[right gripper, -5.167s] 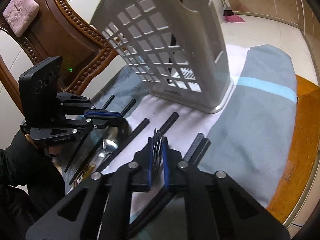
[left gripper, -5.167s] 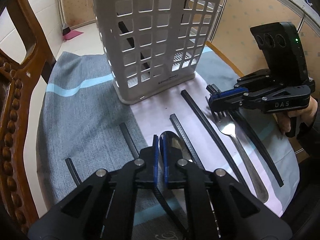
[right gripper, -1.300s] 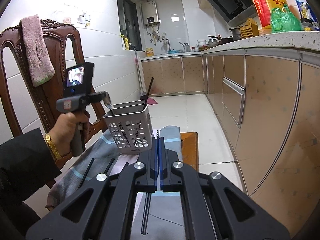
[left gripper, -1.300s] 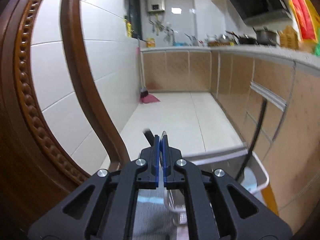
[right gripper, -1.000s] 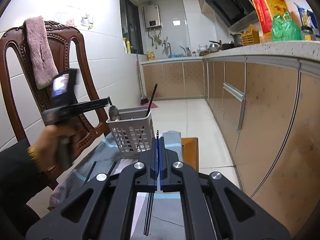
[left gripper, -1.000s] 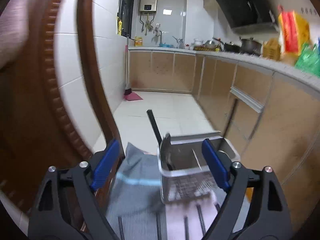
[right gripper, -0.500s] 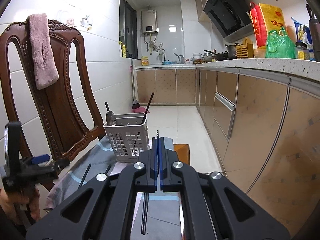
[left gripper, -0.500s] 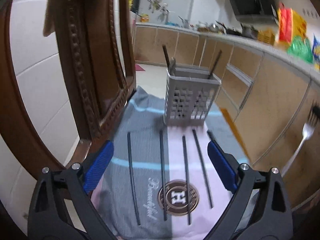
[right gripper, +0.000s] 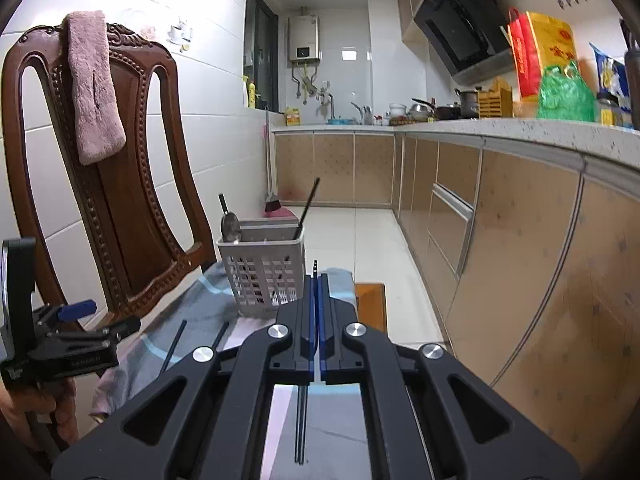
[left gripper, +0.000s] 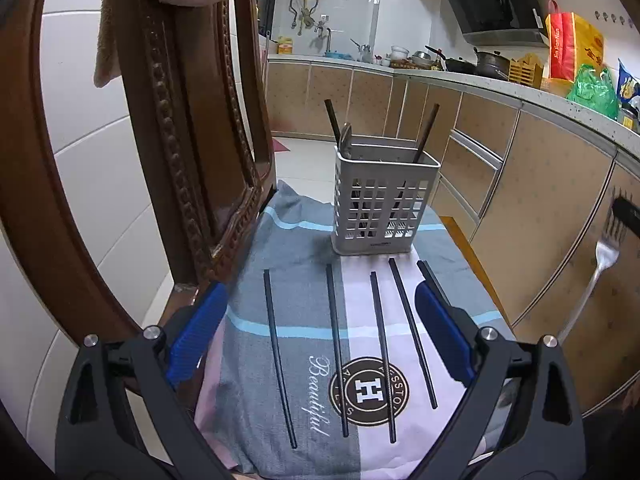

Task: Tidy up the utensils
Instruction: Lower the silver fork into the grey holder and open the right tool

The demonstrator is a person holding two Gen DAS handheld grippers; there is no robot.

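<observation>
utensils are the business here, and most of them are not yet sorted: five black chopsticks (left gripper: 335, 344) lie in a loose row on the cloth-covered surface (left gripper: 296, 232), just in front of the white slotted holder (left gripper: 382, 204). the holder stands upright at the far end of the cloth, with a spoon (left gripper: 345, 138) and two more dark sticks already leaning out of its top.

the left claw (left gripper: 316, 336) hangs spread wide above the row, blue pads (left gripper: 196, 328) well apart, gripping nothing. the right claw (right gripper: 316, 300) is pressed together on a fork (left gripper: 600, 268); in the left view the fork hangs handle-down off to the right, tines up in the pinch, clear of the surface, and from the right wrist only the tine tips peek out between the pads.

the step in hand looks like delivering that fork. to do it well, the person would carry it over the holder's open top, line the handle up with a compartment away from the leaning sticks, lower it straight down, and only part the pads once the handle is well inside. which compartment has room cannot be told from here. the likely snag is the handle catching the rim or knocking a leaning stick, so a slow vertical drop seems wise. the left claw, meanwhile, is well placed to come down on one chopstick, pads straddling it across its width near mid-length.
</observation>
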